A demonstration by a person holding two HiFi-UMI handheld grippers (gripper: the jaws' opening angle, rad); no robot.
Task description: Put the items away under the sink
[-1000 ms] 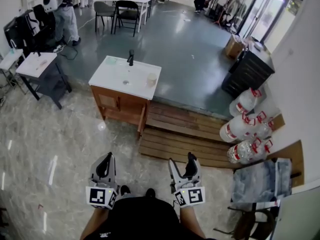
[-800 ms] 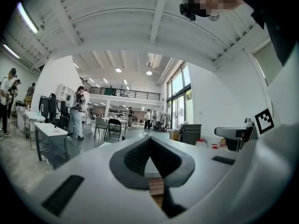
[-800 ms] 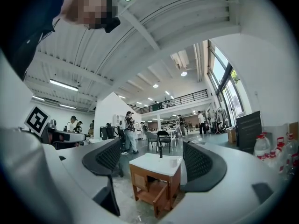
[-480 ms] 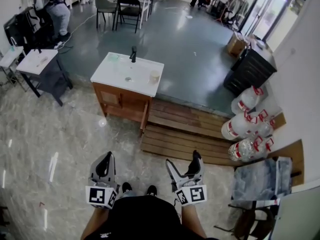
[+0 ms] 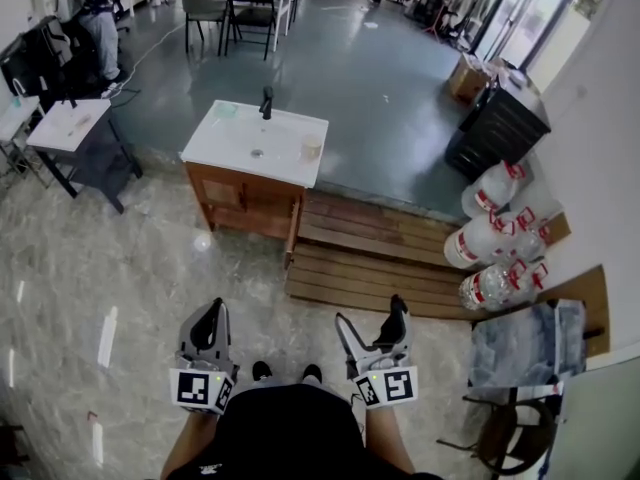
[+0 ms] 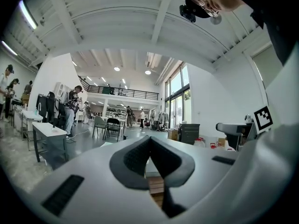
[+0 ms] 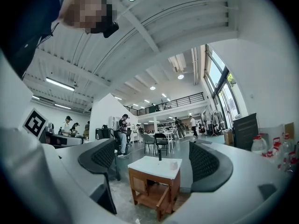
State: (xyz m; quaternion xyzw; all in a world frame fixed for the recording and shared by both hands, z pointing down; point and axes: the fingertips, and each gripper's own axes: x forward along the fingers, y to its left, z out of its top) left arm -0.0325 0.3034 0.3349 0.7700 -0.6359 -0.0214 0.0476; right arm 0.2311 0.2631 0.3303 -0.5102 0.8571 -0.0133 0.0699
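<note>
A wooden sink cabinet with a white basin top stands ahead on the stone floor, one door ajar. On the top are a black tap and a pale cup. My left gripper is low in the head view, well short of the cabinet, its jaws shut with nothing between them. My right gripper is beside it; its jaws have just been opening and now stand wide and empty. In the right gripper view, the cabinet and cup show between the pads. The left gripper largely blocks its own view.
A low wooden platform lies to the right of the cabinet. Several large water bottles and a black cabinet stand along the right wall. A white side table is at the left. A chair with blue cloth is near right.
The right gripper's jaws have spread from narrow to wide. Both grippers and the view have moved a little forward toward the sink cabinet.
</note>
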